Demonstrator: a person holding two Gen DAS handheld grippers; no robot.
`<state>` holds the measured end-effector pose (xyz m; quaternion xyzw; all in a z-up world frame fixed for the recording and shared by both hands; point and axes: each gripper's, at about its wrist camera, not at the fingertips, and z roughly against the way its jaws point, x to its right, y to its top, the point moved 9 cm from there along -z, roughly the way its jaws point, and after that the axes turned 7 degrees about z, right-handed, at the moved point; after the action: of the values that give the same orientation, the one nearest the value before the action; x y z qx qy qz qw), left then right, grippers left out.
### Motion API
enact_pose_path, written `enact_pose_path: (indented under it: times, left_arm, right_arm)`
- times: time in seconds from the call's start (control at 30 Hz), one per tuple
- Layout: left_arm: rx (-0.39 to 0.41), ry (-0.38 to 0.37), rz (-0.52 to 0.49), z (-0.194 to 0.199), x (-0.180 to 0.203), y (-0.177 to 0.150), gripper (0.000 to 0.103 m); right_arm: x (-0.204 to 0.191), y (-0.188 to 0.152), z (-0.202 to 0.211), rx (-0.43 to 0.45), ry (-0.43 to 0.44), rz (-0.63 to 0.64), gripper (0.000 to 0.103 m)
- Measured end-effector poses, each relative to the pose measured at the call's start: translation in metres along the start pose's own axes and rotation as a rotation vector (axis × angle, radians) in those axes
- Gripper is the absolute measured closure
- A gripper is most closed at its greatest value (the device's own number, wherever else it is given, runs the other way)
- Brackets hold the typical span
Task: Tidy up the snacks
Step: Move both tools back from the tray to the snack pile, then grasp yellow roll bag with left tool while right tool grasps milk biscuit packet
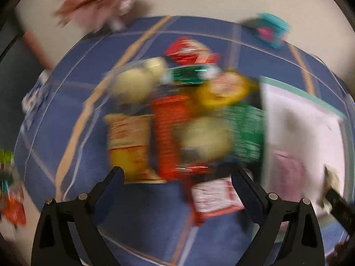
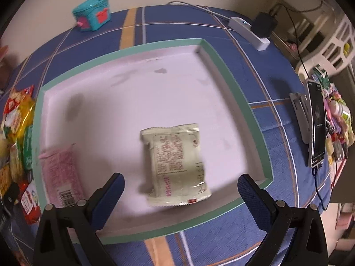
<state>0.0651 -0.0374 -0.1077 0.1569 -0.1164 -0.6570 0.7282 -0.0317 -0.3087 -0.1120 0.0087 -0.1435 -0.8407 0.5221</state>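
Note:
A shallow white tray with a green rim [image 2: 230,82] lies on the blue checked cloth. Inside it a cream snack packet [image 2: 175,164] lies flat near the front, and a pink packet [image 2: 60,175] lies at the left wall. My right gripper [image 2: 180,185] hangs open above the cream packet, its pads apart from it. The left wrist view is badly blurred: a heap of snack packets [image 1: 175,119] in yellow, red, green and cream lies left of the tray [image 1: 299,122]. My left gripper [image 1: 177,177] is open over the heap's near edge, nothing between its fingers.
A teal box [image 2: 93,14] stands at the far edge of the table. A white power strip with a black plug [image 2: 253,30] lies at the back right. A phone on a stand [image 2: 316,124] is at the right edge, with cluttered shelves beyond. A pink blurred object [image 1: 97,2] is at the far left.

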Motion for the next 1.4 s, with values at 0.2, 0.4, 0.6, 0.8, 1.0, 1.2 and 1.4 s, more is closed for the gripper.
enact_pose_path:
  times: [0.2,0.4,0.6,0.8,1.0,1.2,1.4]
  left_arm:
    - [0.002,0.007,0.161,0.002,-0.055,0.015,0.006]
    - [0.016,0.045,0.286,0.005,-0.108,0.026,0.006]
    - [0.000,0.069,0.366,-0.005,-0.147,0.027,0.006]
    - [-0.031,0.069,0.408,-0.008,-0.161,0.024,0.006]
    - [-0.049,0.064,0.392,-0.013,-0.158,0.023,0.006]
    - [-0.065,0.063,0.379,-0.017,-0.155,0.021,0.006]
    - [-0.075,0.035,0.345,-0.023,-0.143,0.020,0.006]
  right_arm:
    - [-0.042,0.002,0.024,0.064,0.044,0.108,0.000]
    - [-0.093,-0.004,0.051,0.116,0.129,0.187,0.000]
    - [-0.154,-0.019,0.070,0.133,0.210,0.274,0.000]
    - [-0.206,-0.033,0.071,0.143,0.267,0.403,0.000]
    - [-0.231,-0.041,0.060,0.146,0.304,0.466,0.000]
    - [-0.244,-0.040,0.052,0.154,0.369,0.460,0.012]
    - [-0.245,-0.040,0.043,0.132,0.369,0.465,0.023]
